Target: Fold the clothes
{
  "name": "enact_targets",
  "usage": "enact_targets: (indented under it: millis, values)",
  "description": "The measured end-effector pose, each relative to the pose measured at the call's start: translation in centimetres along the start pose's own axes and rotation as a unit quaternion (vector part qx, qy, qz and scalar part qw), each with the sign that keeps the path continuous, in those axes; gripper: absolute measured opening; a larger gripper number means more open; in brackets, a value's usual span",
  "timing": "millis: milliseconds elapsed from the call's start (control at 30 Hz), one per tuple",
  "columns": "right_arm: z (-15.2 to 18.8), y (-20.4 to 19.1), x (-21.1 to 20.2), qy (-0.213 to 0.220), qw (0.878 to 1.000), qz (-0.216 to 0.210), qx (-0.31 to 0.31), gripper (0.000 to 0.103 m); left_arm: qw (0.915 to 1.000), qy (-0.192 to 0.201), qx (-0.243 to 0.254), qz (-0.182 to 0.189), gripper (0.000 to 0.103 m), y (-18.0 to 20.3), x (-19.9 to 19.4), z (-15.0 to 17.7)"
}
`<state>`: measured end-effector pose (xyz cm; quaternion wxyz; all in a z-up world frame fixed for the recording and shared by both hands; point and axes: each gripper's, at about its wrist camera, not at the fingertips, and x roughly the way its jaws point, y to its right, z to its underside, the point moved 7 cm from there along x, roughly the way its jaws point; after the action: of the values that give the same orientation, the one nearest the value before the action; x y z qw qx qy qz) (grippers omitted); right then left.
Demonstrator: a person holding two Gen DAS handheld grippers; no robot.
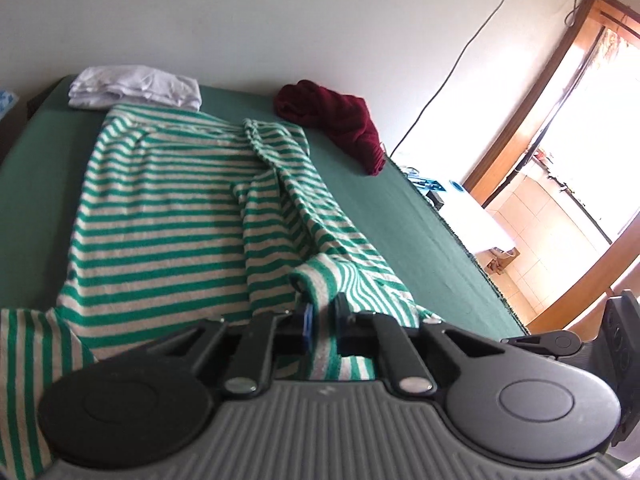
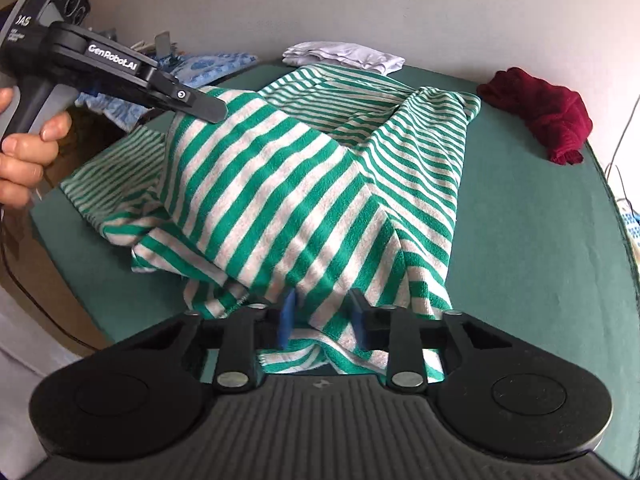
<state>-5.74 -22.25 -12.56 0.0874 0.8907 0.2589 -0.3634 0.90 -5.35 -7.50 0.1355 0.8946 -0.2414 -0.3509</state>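
Note:
A green-and-white striped garment (image 1: 168, 200) lies spread over the green-covered table (image 1: 400, 216). In the left wrist view my left gripper (image 1: 324, 316) is shut on a bunched edge of it near the table's front. The right wrist view shows the same garment (image 2: 280, 184) raised like a tent. My right gripper (image 2: 323, 316) has a fold of its near hem pinched between the pads. The left gripper (image 2: 216, 110), held by a person's hand (image 2: 24, 152), grips the cloth's upper left corner above the table (image 2: 520, 240).
A folded white garment (image 1: 136, 86) sits at the table's far edge, and a crumpled dark red one (image 1: 336, 120) lies at the far right corner. Blue patterned cloth (image 2: 208, 66) is piled beyond the left side. A doorway (image 1: 560, 160) opens past the table's right edge.

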Motion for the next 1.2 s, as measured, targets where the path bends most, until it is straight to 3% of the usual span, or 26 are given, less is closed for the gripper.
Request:
enact_targets:
  millis: [33, 100, 133, 233, 333, 400, 467, 533, 567, 633, 667, 700, 733, 767, 833, 933, 1000, 1100, 1200]
  values:
    - [-0.2, -0.1, -0.2, 0.009, 1.000, -0.001, 0.013, 0.007, 1.0000, 0.001, 0.004, -0.002, 0.006, -0.1, -0.3, -0.2]
    - [-0.7, -0.5, -0.8, 0.028, 0.999, -0.009, 0.021, 0.006, 0.9999, -0.001, -0.003, -0.011, 0.006, -0.7, -0.6, -0.3]
    - [-0.8, -0.9, -0.9, 0.032, 0.999, -0.018, 0.024, 0.002, 0.9999, -0.002, -0.009, -0.014, 0.000, -1.1, -0.7, -0.2]
    - [-0.9, -2.1, -1.3, 0.039, 0.998, -0.044, 0.027, 0.002, 0.9990, -0.010, -0.034, -0.026, 0.000, -2.5, -0.4, 0.7]
    - [0.1, -2.3, -0.4, 0.013, 0.999, -0.034, 0.015, 0.003, 0.9969, -0.052, -0.049, -0.032, 0.001, -3.3, 1.0, 2.8]
    - [0.3, -2.4, -0.9, 0.022, 1.000, -0.020, 0.000, 0.013, 0.9956, -0.073, -0.052, -0.029, 0.020, -3.0, 1.5, 4.4]
    - [0.3, -2.4, -1.6, 0.040, 0.999, -0.009, -0.026, 0.032, 0.9958, -0.071, -0.048, -0.034, 0.067, -2.4, 1.5, 5.4]
    - [0.5, -2.5, -2.0, 0.052, 0.997, 0.003, -0.062, 0.047, 0.9965, -0.056, -0.044, -0.044, 0.084, -1.9, 1.5, 6.0]
    - [0.6, -2.5, -2.1, 0.056, 0.995, 0.007, -0.080, 0.048, 0.9963, -0.054, -0.044, -0.049, 0.088, -1.9, 1.8, 6.2]
    - [1.0, -2.5, -1.3, 0.047, 0.993, 0.017, -0.103, 0.046, 0.9946, -0.067, -0.056, -0.056, 0.080, -1.9, 2.9, 6.7]
    - [1.2, -2.4, -0.8, 0.042, 0.992, 0.021, -0.114, 0.040, 0.9936, -0.074, -0.063, -0.058, 0.060, -2.0, 3.5, 6.9]
    - [1.5, -2.2, -0.2, 0.033, 0.992, 0.024, -0.116, 0.034, 0.9926, -0.083, -0.068, -0.057, 0.046, -1.9, 4.0, 7.1]
    - [1.5, -1.9, 0.1, 0.028, 0.994, 0.019, -0.104, 0.020, 0.9920, -0.090, -0.071, -0.054, 0.023, -1.6, 4.4, 7.2]
    - [1.5, -1.6, 0.4, 0.024, 0.995, 0.014, -0.091, 0.016, 0.9924, -0.087, -0.067, -0.055, 0.017, -1.1, 4.4, 7.1]
    - [0.9, -1.4, -0.3, 0.040, 0.997, -0.003, -0.070, 0.013, 0.9953, -0.060, -0.040, -0.064, 0.010, 0.2, 3.3, 6.4]
    - [-0.1, -1.4, -2.0, 0.078, 0.995, -0.038, -0.051, 0.004, 0.9972, -0.016, -0.018, -0.071, 0.009, 1.7, 0.5, 4.7]
    - [-0.3, -1.3, -2.3, 0.089, 0.994, -0.057, -0.038, 0.004, 0.9969, 0.002, -0.018, -0.077, 0.009, 1.9, -1.2, 3.7]
    - [-0.1, -1.6, -1.5, 0.082, 0.994, -0.065, -0.039, 0.004, 0.9958, -0.002, -0.016, -0.091, 0.009, 1.6, -1.7, 3.7]
    - [1.3, -2.1, -0.3, 0.040, 0.995, -0.077, -0.054, 0.014, 0.9914, -0.043, -0.015, -0.122, 0.009, 0.8, 0.3, 6.2]
